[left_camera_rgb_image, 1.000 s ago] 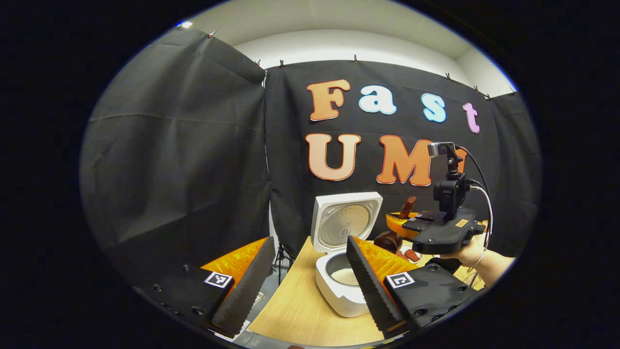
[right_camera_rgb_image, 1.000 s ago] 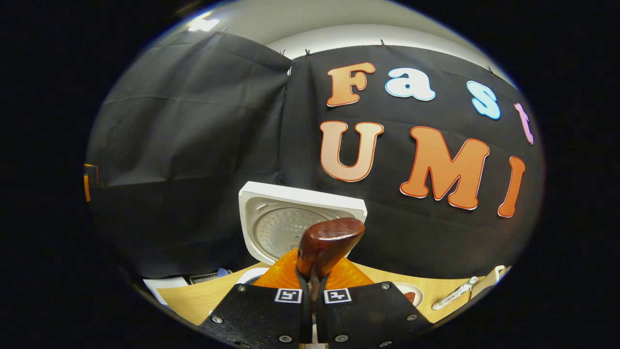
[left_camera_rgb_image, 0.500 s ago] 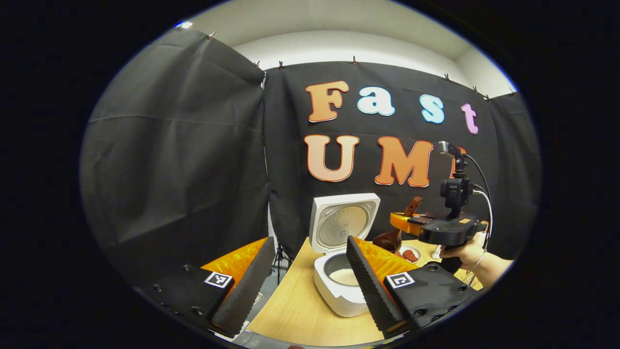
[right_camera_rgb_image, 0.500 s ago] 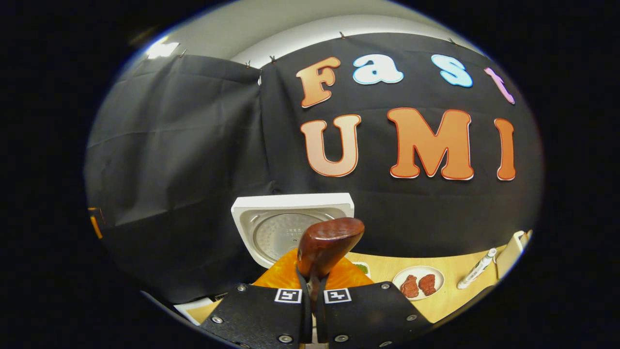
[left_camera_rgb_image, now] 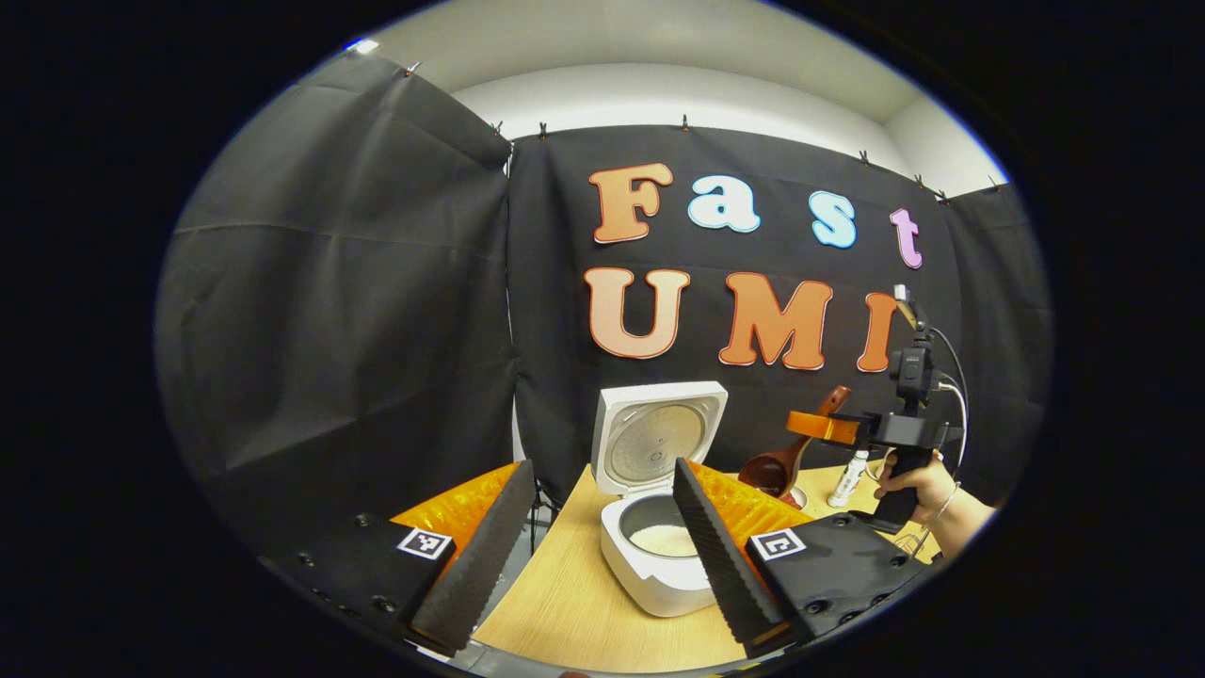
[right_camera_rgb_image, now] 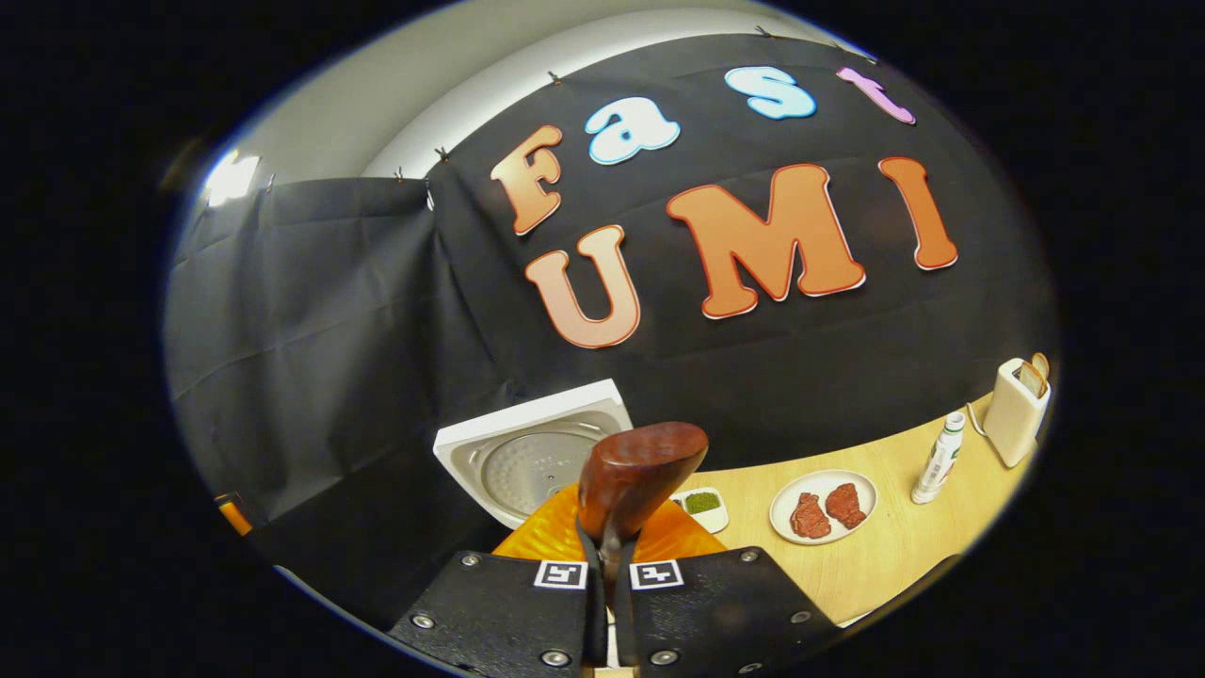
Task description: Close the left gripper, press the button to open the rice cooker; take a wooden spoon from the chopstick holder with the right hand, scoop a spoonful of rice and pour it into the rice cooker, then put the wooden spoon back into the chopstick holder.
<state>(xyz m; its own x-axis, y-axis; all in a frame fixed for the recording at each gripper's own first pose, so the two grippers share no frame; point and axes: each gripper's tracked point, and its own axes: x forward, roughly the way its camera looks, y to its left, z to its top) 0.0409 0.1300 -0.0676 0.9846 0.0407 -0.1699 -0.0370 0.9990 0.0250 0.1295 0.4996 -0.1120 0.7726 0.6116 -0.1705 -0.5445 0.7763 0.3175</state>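
**Wooden spoon clamped in the right claw, cooker lid up**

Wooden and dark red-brown, the spoon point(right_camera_rgb_image: 640, 471) stood pinched between the right gripper point(right_camera_rgb_image: 607, 556), whose two fingers pressed against its handle with barely a slit between them; the end of the handle rose just ahead of the fingertips. Beyond the spoon and slightly to its left stood the raised lid of the white rice cooker point(right_camera_rgb_image: 532, 452). Off to the right of that claw, on the pale wood table point(right_camera_rgb_image: 875, 565), lay a small dish of green stuff point(right_camera_rgb_image: 701, 504), a plate with two pieces of meat point(right_camera_rgb_image: 822, 507), a bottle point(right_camera_rgb_image: 939, 459) and a toaster point(right_camera_rgb_image: 1017, 410).

The left gripper point(left_camera_rgb_image: 602, 527) hung released, its fingers spread wide apart and holding nothing. Between them, farther ahead, sat the rice cooker point(left_camera_rgb_image: 659, 508), lid upright, white rice in its pot. To the right of this claw a hand point(left_camera_rgb_image: 918, 485) held the right gripper point(left_camera_rgb_image: 828, 426) above the table, the spoon point(left_camera_rgb_image: 781, 466) slanting down with its bowl lowest.
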